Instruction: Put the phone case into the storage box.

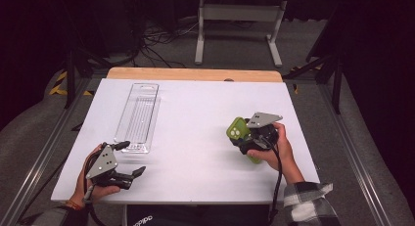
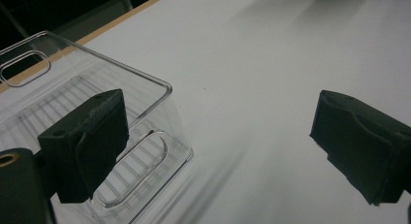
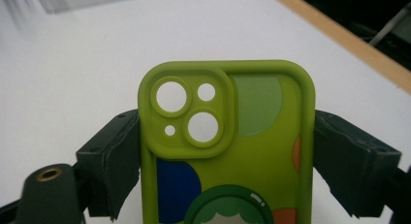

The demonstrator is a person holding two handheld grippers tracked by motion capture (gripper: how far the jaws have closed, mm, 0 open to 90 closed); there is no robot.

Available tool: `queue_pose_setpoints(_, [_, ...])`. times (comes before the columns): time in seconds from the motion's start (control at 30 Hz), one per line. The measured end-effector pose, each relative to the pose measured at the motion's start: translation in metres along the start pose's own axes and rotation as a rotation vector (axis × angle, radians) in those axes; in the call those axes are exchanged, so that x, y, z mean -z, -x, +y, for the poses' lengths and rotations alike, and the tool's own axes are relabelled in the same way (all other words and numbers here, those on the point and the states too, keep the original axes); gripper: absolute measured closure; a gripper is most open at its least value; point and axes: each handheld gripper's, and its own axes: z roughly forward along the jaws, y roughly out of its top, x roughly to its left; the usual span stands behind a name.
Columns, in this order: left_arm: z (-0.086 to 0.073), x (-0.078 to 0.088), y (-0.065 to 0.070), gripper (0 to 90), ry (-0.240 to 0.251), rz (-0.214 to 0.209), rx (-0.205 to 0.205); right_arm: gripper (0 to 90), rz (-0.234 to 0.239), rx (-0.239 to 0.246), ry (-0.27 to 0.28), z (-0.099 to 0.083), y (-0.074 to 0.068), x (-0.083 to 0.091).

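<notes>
The right tool (image 3: 225,151) is clamping the green phone case (image 3: 228,151) by its edges; the left tool (image 1: 125,160) is gaping wide near the clear tray (image 1: 138,117). Being soft, the case could buckle and slip out.

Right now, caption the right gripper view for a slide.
Right gripper clamps a green phone case above the white table.

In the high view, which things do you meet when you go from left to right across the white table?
Left claw → clear plastic tray → green phone case → right claw, gripping the case.
</notes>
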Motion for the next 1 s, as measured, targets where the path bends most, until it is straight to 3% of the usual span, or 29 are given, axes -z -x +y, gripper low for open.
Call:
queue_pose_setpoints(0.4, [0.001,-0.001,0.001,8.5,0.02,0.012,0.019,16.5,-0.07,-0.11,0.169,0.004,0.001,0.011])
queue_pose_setpoints(0.7, [0.003,-0.002,0.001,10.5,0.024,0.047,0.038,16.5,-0.124,-0.132,0.253,0.011,-0.007,0.015])
queue_pose_setpoints(0.87, [0.006,-0.005,0.002,11.5,0.041,0.037,0.049,16.5,-0.138,-0.149,0.298,0.015,-0.012,0.018])
queue_pose_setpoints(1.0, [0.016,-0.016,0.007,11.9,0.042,0.006,0.031,16.5,-0.149,-0.157,0.329,0.019,-0.017,0.018])
